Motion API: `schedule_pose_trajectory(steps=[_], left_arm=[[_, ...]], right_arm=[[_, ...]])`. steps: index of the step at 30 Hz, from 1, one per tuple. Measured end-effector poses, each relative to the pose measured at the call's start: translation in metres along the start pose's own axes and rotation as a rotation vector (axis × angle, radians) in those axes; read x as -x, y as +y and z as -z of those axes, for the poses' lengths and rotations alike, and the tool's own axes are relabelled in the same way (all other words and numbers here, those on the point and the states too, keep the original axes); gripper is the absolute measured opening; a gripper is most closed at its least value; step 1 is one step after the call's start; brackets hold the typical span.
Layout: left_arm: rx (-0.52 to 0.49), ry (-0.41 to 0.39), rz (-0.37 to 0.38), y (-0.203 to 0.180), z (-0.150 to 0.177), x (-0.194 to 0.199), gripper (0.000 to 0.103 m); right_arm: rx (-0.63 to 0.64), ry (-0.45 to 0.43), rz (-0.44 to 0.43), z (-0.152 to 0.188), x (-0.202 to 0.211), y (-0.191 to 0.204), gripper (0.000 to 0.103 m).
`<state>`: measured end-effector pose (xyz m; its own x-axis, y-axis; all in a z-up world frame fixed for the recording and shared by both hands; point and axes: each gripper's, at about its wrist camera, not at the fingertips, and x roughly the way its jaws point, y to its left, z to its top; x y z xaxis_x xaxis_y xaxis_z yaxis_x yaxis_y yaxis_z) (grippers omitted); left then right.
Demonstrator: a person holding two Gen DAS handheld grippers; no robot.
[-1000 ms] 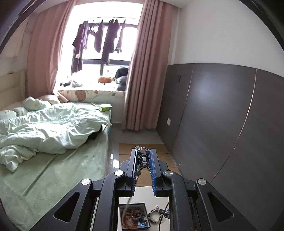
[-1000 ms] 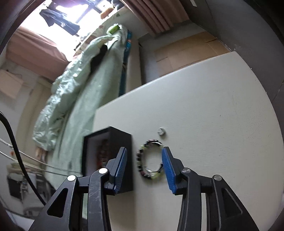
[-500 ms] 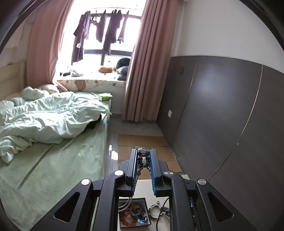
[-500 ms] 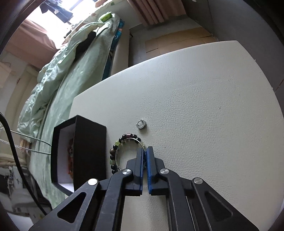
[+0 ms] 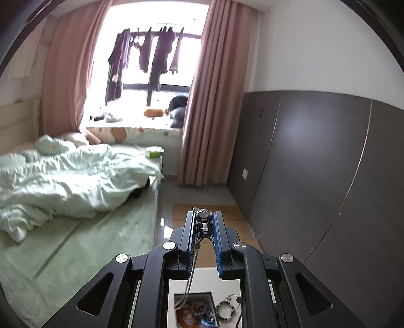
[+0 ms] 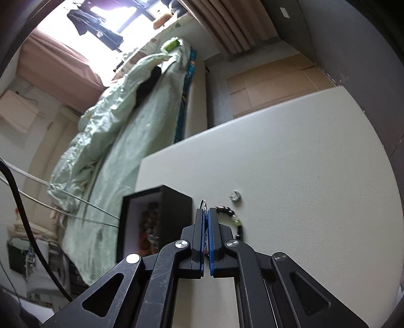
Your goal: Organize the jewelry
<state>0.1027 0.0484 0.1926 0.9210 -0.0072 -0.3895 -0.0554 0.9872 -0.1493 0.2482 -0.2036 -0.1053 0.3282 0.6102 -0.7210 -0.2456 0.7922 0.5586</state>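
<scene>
While my left gripper [image 5: 205, 222] holds a beaded pendant necklace [image 5: 204, 223] high above the box [image 6: 154, 222], my right gripper [image 6: 206, 214], fingers nearly closed, pinches the bead bracelet [image 6: 231, 214] on the desk [image 6: 303, 164], box just left.

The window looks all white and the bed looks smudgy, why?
Left wrist view: daylight overexposes the window, leaving the hanging clothes dark; the bed is smeared, probably by camera motion. Right wrist view: the window glares too, and the fisheye curves the white table.
</scene>
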Motion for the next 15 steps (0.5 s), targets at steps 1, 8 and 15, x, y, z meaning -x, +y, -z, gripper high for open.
schedule_pose_trajectory(steps=[1, 8, 15], left_arm=[[-0.006, -0.006, -0.002, -0.002, -0.003, 0.003, 0.014], [-0.007, 0.012, -0.001, -0.005, 0.002, 0.001, 0.014], [0.006, 0.085, 0.01, -0.003, 0.027, -0.025, 0.014]], right_arm=[[0.004, -0.01, -0.008, -0.001, 0.002, 0.003, 0.004], [0.021, -0.078, -0.071, -0.003, 0.02, 0.018, 0.004], [0.025, -0.108, -0.137, -0.004, 0.027, 0.024, 0.004]])
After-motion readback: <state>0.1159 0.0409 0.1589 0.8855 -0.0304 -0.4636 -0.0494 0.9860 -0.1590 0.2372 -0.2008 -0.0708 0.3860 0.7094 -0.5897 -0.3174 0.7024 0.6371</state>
